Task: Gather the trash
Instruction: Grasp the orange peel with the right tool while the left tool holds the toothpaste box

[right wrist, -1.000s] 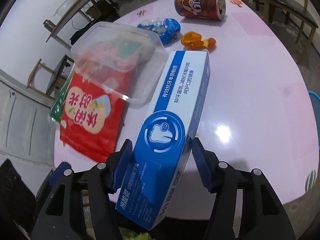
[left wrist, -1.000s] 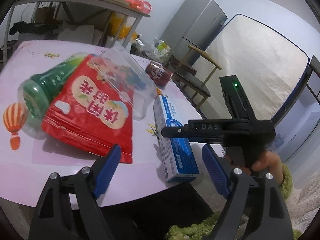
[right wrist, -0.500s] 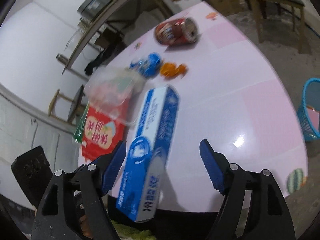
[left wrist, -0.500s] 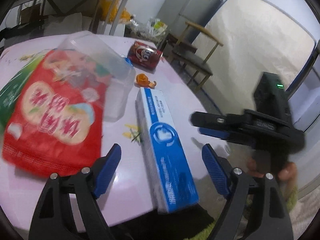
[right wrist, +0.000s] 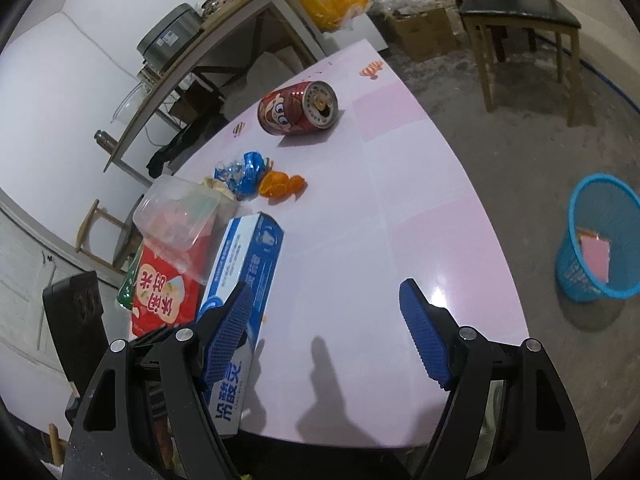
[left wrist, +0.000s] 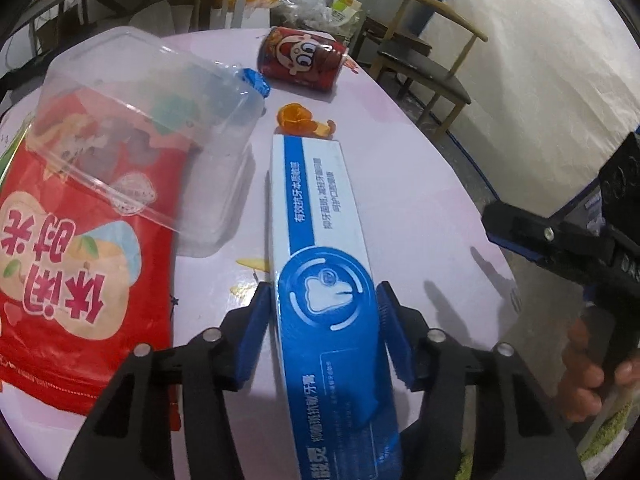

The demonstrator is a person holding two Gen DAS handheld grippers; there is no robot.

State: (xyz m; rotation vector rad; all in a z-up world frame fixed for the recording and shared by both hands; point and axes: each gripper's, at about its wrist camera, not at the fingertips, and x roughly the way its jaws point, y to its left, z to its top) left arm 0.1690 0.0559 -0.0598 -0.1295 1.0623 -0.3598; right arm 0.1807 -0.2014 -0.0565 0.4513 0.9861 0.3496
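The long blue-and-white toothpaste box [left wrist: 320, 240], printed with Chinese text and a tooth emblem, overhangs the pink table's [right wrist: 400, 208] near edge, pinched between the left gripper's [left wrist: 320, 316] blue pads. The right gripper [right wrist: 324, 332] gapes wide, holding nothing. Beside the box lie a red snack bag [left wrist: 80, 264] under a clear plastic tub [left wrist: 152, 120], orange peel [left wrist: 300, 120] and a red cartoon can [left wrist: 304, 58]. A blue mesh bin [right wrist: 600, 240] stands on the floor.
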